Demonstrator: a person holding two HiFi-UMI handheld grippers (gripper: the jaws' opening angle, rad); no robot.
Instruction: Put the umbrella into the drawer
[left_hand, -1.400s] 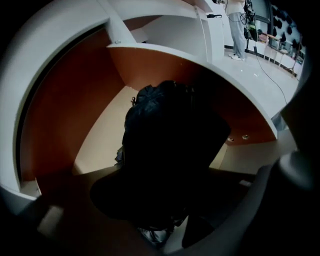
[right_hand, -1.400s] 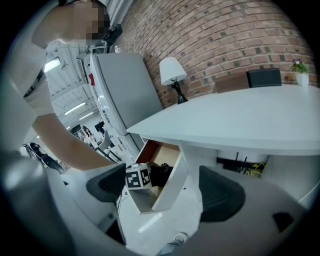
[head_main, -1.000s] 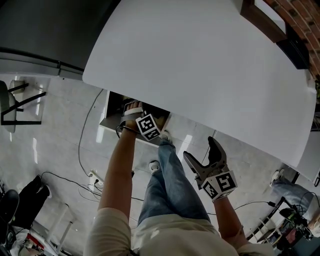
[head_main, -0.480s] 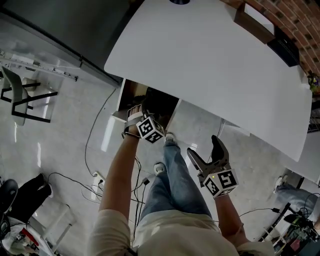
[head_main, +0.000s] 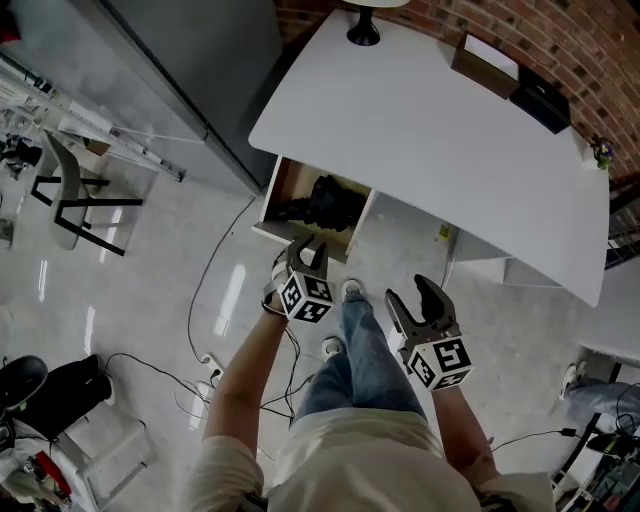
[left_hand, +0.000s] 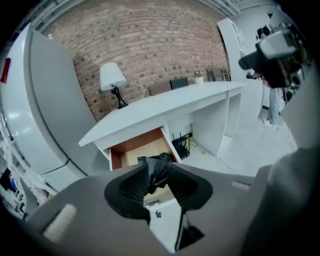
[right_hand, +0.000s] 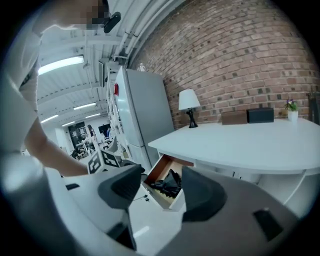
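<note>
Pulling back from the drawer (head_main: 290, 185), the left hand-held gripper (head_main: 308, 250) now hangs above the floor just in front of the drawer's front edge. A second ago it was down in the drawer. Its jaws are closing with nothing between them. The black shape that the left gripper view frames in the gap is the umbrella (head_main: 325, 200), well beyond the pads. The right hand-held gripper (head_main: 408, 292) has come up too and sits beside the person's leg, apart from everything. Its jaws are closing from their wide spread, with a clear gap and only a far view of the drawer between them.

The umbrella lies bunched inside the drawer, which stands pulled out from under the white desk (head_main: 430, 140), and neither hand-held gripper touches it. My reading is that the placing itself is done. What could remain is pushing the drawer shut, if that is wanted, since the task sentence asks only for the umbrella to go in.

Very little writing can be read. The marker cubes (head_main: 305, 297) carry black-and-white square patterns, not words. A red patch (right_hand: 116, 89) sits on the tall grey fridge (right_hand: 142, 110), too small to make out. The brown box (head_main: 485, 65) and the black box (head_main: 540, 100) on the desk show no legible print, and the lamp (head_main: 362, 25) is plain.
</note>
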